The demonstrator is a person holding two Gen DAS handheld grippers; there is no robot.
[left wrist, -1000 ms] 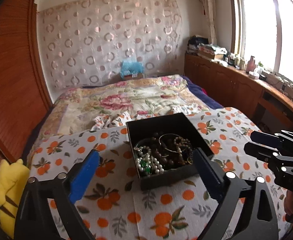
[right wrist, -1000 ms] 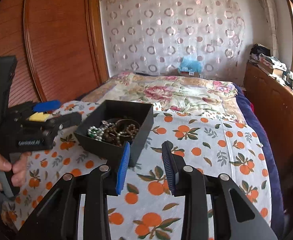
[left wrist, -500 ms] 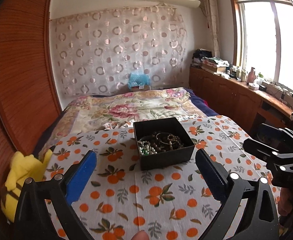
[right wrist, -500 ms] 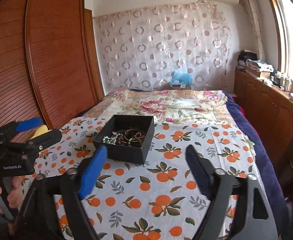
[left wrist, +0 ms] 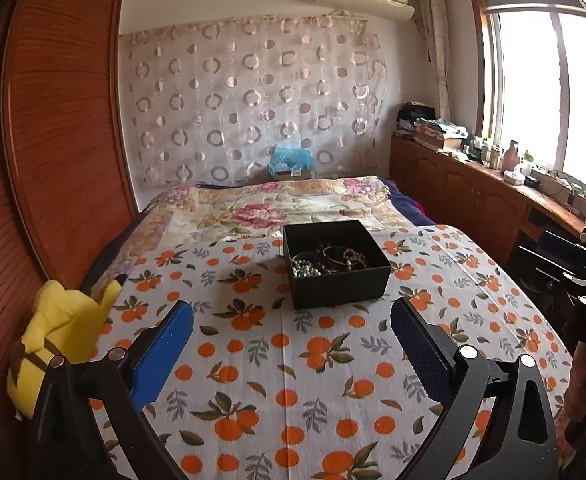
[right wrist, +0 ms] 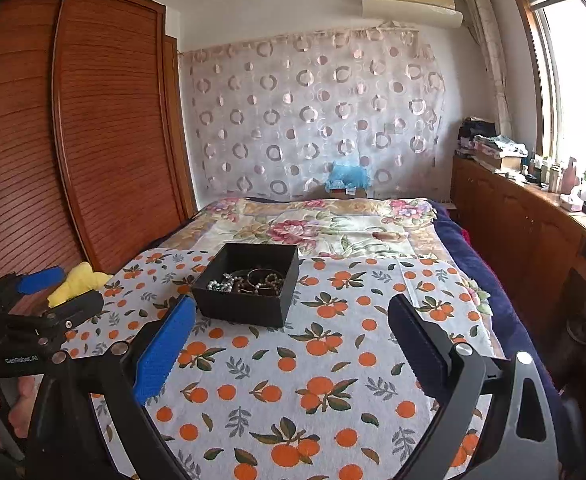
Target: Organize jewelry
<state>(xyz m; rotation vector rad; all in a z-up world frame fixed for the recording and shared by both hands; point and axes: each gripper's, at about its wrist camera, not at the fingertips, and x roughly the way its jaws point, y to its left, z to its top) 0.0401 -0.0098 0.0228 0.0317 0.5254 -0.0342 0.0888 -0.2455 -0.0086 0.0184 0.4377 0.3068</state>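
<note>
Two grippers hover over a bed spread with an orange-print cloth (left wrist: 293, 380), and neither has anything between its fingers. At the far left of the left wrist view a yellow plush toy (left wrist: 59, 332) lies against the wooden wardrobe (left wrist: 53, 140). Next, low in the frame, the left gripper (left wrist: 291, 332) stands spread wide, its blue pad at lower left and its dark pad at lower right, with only cloth in the gap. Just above centre sits the black jewelry box (left wrist: 339, 286), square, open-topped and matte, resting flat on the cloth; inside it is a tangle of jewelry (left wrist: 329, 262): pale pearl-like beads to the left, dark beads and a thin bangle to the right. In the right wrist view the right gripper (right wrist: 291, 320) has just been opening and now gapes wide, empty, with the box (right wrist: 249, 304) just beyond its blue pad.
</note>
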